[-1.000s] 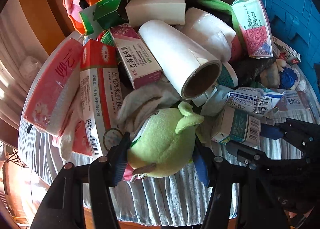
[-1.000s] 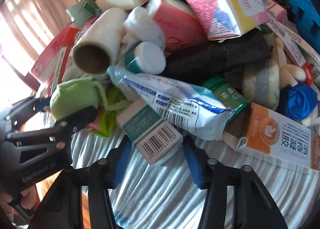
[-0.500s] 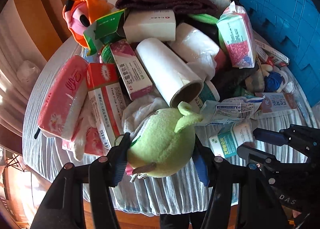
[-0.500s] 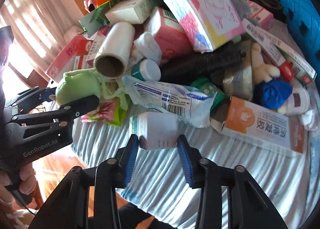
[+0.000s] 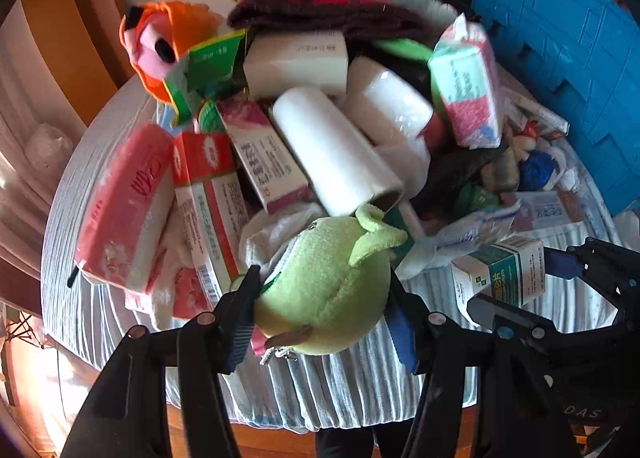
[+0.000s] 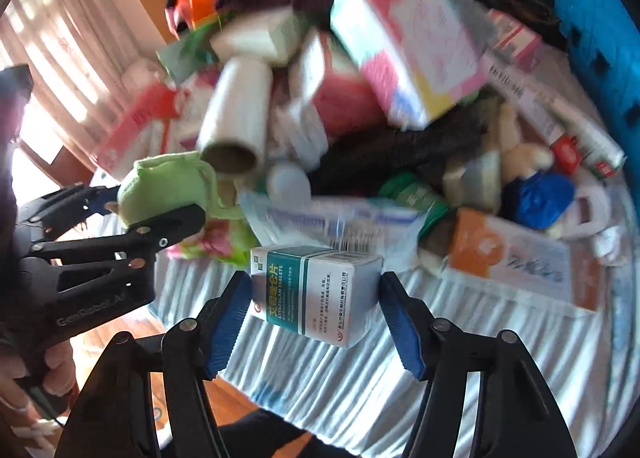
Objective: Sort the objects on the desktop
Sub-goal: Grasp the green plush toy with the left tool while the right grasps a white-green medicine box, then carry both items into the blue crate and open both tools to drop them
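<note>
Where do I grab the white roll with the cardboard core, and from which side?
Probably mid-length on the white roll, fingers across its body, coming from above: it lies atop the pile, long side uncovered, neighbours crowding its far end.

So much colour here. The plush toy point(image 5: 324, 290) near the front is lime green, and the medicine box point(image 6: 316, 294) is white with a teal band. Both hand-held grippers are black with blue ribbed pads point(image 6: 224, 322). The worktop point(image 5: 360, 390) wears a pale blue-and-white striped cloth. Far left there's an orange and pink stuffed toy point(image 5: 160, 45), on the left a pink tissue pack point(image 5: 124, 209) beside a red-and-white box point(image 5: 208, 197), mid-pile a plain white roll point(image 5: 336, 149), and far right a bright blue gridded panel point(image 5: 560, 69).
</note>
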A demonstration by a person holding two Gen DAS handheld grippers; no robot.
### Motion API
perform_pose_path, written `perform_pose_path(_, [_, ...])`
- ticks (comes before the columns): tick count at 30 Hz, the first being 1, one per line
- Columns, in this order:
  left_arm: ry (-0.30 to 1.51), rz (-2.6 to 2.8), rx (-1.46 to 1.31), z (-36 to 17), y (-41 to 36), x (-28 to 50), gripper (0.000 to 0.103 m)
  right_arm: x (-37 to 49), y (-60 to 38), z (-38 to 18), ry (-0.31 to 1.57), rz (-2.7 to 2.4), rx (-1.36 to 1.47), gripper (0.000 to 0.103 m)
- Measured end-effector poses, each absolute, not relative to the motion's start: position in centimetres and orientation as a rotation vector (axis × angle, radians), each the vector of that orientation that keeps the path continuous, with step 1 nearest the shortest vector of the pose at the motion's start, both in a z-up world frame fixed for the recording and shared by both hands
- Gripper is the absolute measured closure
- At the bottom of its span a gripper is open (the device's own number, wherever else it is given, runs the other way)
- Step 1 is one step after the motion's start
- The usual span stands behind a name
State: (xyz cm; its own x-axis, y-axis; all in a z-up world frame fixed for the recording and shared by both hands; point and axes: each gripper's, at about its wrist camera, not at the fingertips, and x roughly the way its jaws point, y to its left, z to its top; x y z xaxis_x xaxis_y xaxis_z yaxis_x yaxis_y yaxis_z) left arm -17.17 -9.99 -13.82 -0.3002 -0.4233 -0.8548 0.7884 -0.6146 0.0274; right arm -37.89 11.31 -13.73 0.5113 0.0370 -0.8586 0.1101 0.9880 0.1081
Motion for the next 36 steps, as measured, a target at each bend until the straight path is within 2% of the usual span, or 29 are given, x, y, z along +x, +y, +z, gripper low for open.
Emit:
perform_pose_path(7, [0.439, -2.099, 0.932, -5.6, -11.0, -18.4, 0.046, -37.6, 8.3, -3.1, 0.831, -0.158, 0.063, 0.037])
perform_pose_path(11, [0.406, -2.188, 0.836, -1.7, -10.7, -19.2, 0.046, -38.9, 7.7, 1.1, 0.757, -0.258, 0.033, 0.037])
perform_pose_path(17, [0.323, -2.323, 0.717, 4.8, -10.0, -23.7, 0.046, -41.9, 5.7, 8.2, 0.634, -0.407, -0.001, 0.037])
perform_pose_path(23, [0.277, -2.423, 0.631, 10.2, -7.2, -30.9, 0.046, -45.4, -0.6, 14.9, 0.55, -0.532, -0.014, 0.037])
perform_pose_path(30, [0.264, -2.518, 0.619, 15.4, -2.8, -44.8, 0.046, -48.8, -12.9, 20.0, 0.653, -0.608, -0.126, 0.037])
perform_pose_path(33, [0.321, -2.54, 0.783, 16.3, -1.9, -52.9, 0.046, -48.9, -20.3, 20.7, 0.784, -0.631, -0.145, 0.037])
perform_pose_path(36, [0.419, -2.463, 1.005, 15.0, -2.0, -60.4, 0.046, -48.2, -27.0, 19.2, 0.957, -0.607, -0.115, 0.037])
